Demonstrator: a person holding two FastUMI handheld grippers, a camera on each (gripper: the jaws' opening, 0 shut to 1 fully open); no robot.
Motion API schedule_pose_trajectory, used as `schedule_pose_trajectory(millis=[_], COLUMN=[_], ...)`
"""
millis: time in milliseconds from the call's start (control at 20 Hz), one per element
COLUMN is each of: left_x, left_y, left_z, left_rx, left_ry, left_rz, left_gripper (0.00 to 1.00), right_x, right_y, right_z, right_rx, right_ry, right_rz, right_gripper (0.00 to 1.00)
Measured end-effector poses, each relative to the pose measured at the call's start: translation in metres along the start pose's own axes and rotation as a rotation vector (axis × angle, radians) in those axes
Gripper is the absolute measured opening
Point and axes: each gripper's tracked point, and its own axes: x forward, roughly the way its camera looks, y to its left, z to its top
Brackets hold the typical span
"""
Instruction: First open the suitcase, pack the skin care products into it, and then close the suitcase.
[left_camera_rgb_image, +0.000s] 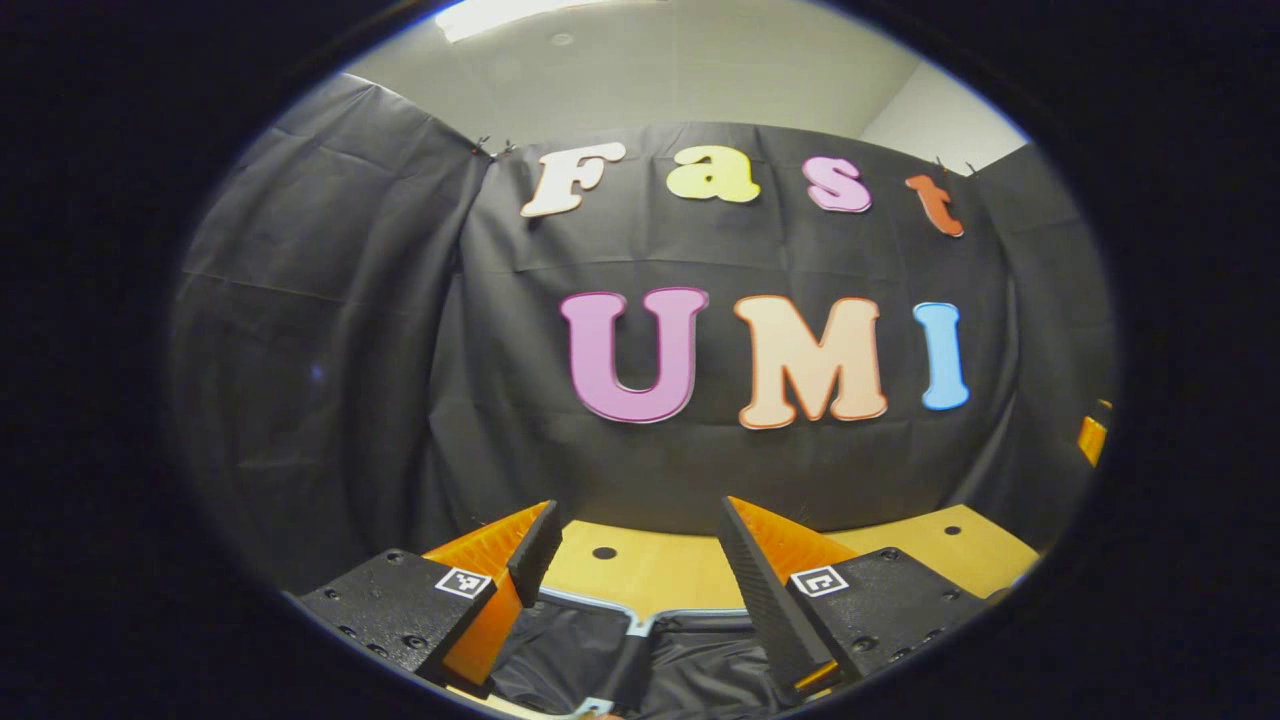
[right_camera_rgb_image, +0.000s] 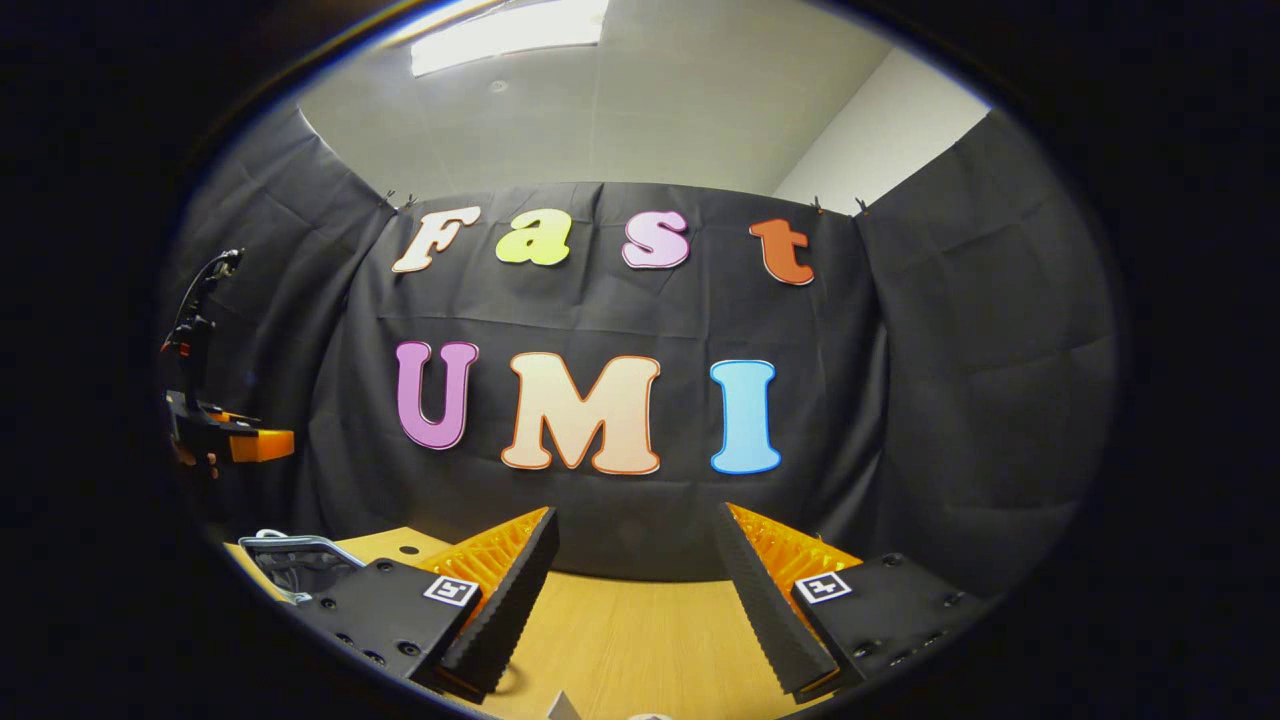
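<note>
The suitcase (left_camera_rgb_image: 590, 640) lies on the wooden table just below my left gripper (left_camera_rgb_image: 638, 520); its black fabric lining and pale rim show between the fingers, so it looks open. That gripper is open, holds nothing and hovers above the case. In the right gripper view a corner of the suitcase (right_camera_rgb_image: 296, 562) shows at the far left. My right gripper (right_camera_rgb_image: 635, 520) is open above bare table with nothing between its fingers. Two small pale tips (right_camera_rgb_image: 566, 706) poke in at the bottom edge; I cannot tell what they are. The left gripper (right_camera_rgb_image: 232, 442) hangs in the air at the left.
The wooden table (right_camera_rgb_image: 620, 620) runs back to the black cloth wall (right_camera_rgb_image: 900, 420). The table has small round holes (left_camera_rgb_image: 604, 552) near its far edge. An orange bit of the right gripper (left_camera_rgb_image: 1092, 437) shows at the right rim.
</note>
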Motion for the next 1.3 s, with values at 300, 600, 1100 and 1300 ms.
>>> schedule_pose_trajectory(millis=[300,600,1100,1300], left_x=[-0.012,-0.029,-0.066,-0.08], left_y=[-0.101,-0.184,-0.3,-0.319], left_z=[-0.015,-0.044,-0.134,-0.181], left_rx=[-0.02,-0.034,-0.003,0.022], left_ry=[0.018,0.079,0.267,0.36], left_rz=[-0.143,-0.261,-0.445,-0.477], left_gripper=[0.94,0.93,0.94,0.94], right_x=[-0.014,-0.027,-0.042,-0.047], right_y=[-0.037,-0.067,-0.111,-0.125], right_z=[-0.004,-0.008,-0.022,-0.029], right_rx=[-0.014,-0.032,-0.05,-0.067], right_ry=[0.008,0.018,0.048,0.065], right_rz=[-0.013,-0.022,-0.044,-0.052], right_gripper=[0.99,0.99,0.99,0.99])
